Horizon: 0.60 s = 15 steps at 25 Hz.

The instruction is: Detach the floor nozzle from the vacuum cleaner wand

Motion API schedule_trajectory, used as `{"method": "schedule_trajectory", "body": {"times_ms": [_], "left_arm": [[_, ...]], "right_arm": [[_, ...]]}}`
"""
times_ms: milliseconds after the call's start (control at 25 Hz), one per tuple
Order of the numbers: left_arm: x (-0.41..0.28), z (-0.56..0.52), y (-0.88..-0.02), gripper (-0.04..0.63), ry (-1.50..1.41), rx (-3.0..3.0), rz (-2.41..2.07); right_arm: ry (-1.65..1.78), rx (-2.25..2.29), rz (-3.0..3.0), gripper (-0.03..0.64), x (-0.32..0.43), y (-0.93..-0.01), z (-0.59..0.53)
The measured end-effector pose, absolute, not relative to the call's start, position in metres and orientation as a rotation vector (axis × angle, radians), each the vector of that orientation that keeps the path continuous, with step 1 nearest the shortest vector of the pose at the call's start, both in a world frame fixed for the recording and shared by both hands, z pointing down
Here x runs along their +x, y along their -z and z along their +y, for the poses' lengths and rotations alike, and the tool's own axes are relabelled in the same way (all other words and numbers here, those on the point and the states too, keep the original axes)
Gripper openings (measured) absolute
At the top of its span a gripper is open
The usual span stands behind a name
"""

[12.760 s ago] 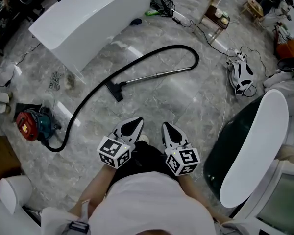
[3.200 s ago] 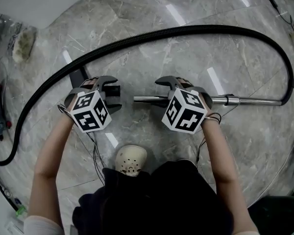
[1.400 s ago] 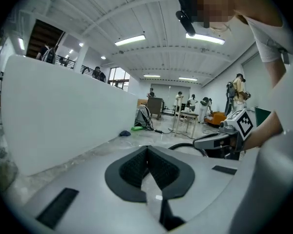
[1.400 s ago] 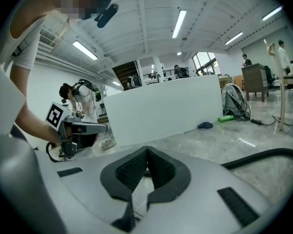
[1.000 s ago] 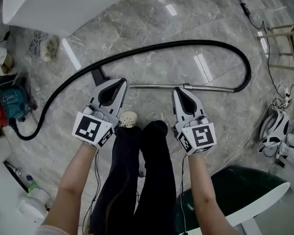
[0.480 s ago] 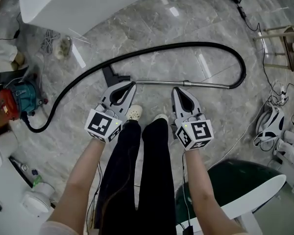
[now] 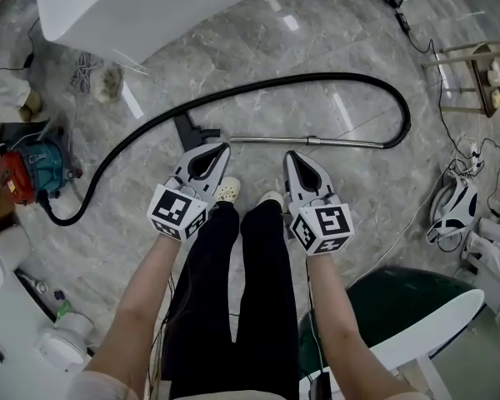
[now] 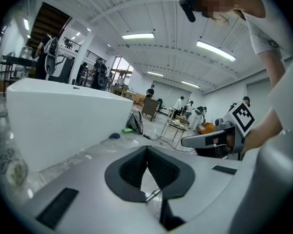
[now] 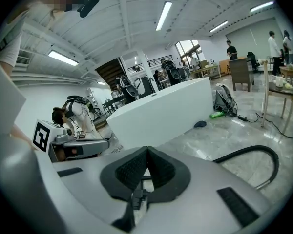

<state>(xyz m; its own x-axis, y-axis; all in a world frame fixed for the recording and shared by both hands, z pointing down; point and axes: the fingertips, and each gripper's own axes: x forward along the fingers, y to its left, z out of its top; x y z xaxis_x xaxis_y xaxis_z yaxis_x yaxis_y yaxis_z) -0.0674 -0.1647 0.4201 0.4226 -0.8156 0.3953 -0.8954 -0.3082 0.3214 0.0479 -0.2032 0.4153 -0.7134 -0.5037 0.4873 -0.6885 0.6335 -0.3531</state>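
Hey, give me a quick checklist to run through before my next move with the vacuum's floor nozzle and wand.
1. Left gripper shut and empty: ok.
2. Right gripper shut and empty: ok.
3. Floor nozzle lying on the floor, nothing on it: ok.
4. Visible gap between floor nozzle and wand: cannot tell, the joint is too small in the head view.
5. Wand flat on the floor, its far end meeting the hose: ok.

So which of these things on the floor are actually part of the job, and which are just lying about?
Part of the job:
- floor nozzle
- chrome wand
- black hose
- left hand-held gripper and right hand-held gripper, both shut and empty

Just lying about:
- white bathtub
- dark green tub
- coiled cord
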Motion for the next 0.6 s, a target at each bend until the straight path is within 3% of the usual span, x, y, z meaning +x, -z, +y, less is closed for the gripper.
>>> {"method": "schedule_trajectory", "body": {"times_ms": [600], "left_arm": [[-0.066,-0.161,-0.410,0.011,-0.053,2.073,-1.396]], "right_arm": [[-0.758,0.983,-2.512,0.014,0.059,-0.402,-0.197]]}}
